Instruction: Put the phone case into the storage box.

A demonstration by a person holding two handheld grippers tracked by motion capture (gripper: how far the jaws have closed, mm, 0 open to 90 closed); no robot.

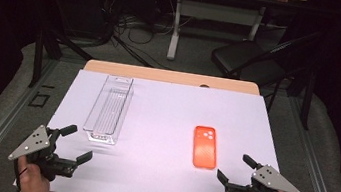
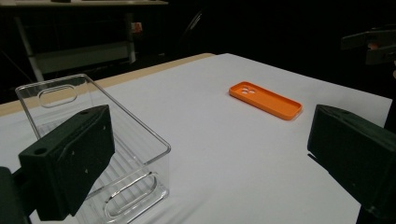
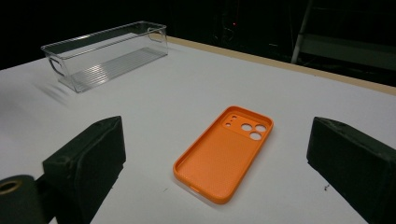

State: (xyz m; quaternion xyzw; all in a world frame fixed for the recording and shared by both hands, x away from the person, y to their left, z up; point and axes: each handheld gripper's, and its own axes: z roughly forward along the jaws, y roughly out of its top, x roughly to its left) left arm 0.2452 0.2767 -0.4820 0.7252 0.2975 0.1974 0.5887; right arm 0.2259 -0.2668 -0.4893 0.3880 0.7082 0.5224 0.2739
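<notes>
An orange phone case (image 1: 205,147) lies inner side up on the white table cover (image 1: 164,125), right of centre; the right gripper view shows the phone case (image 3: 224,151) just ahead of its jaws. A long clear plastic bin (image 1: 109,109) stands empty at the left, and in the left gripper view the bin (image 2: 100,154) is close in front. My left gripper (image 1: 76,143) hovers near the front left corner, open and empty. At the front right, my right gripper (image 1: 236,168) is open too, a little short of the case.
A wooden table edge (image 1: 171,76) runs beyond the cover. Past it on the dark floor are a black chair (image 1: 249,61), cables and another table's legs (image 1: 175,26). The other gripper (image 2: 373,44) appears far right in the left gripper view.
</notes>
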